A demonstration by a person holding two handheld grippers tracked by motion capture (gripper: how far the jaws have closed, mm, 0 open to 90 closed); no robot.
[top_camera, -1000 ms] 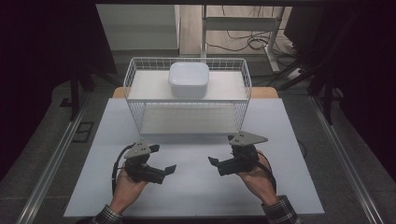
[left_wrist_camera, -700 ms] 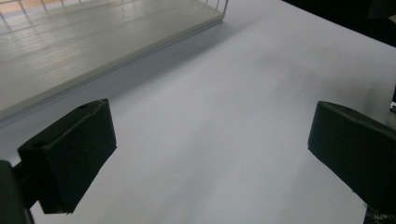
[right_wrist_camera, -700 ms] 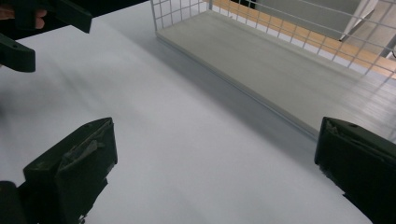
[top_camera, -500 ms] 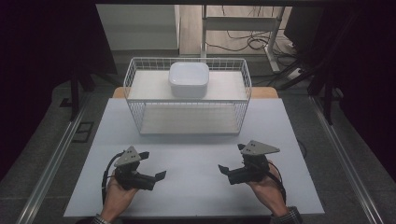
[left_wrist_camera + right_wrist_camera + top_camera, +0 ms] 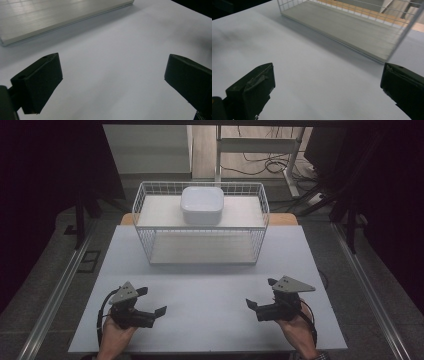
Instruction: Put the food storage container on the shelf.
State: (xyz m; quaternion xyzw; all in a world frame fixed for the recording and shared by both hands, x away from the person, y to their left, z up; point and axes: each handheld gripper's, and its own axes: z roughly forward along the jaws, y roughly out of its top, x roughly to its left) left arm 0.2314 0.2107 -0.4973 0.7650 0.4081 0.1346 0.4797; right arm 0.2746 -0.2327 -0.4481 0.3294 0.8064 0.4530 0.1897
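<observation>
The high view is dim at its sides and top corners, where the room falls into near black, while the white surface (image 5: pixel 210 295) is lit evenly from above and reads pale grey-blue. The wire basket (image 5: pixel 200 227) casts only a faint shadow, and the picture is soft and a little grainy. In the left gripper view a broad soft shadow lies beside the pale board (image 5: pixel 50 17), whose top carries a mild sheen; the left gripper (image 5: pixel 112 80) looks dark and slightly blurred. In the right gripper view the basket wires are smeared and the right gripper (image 5: pixel 327 87) is out of focus.
</observation>
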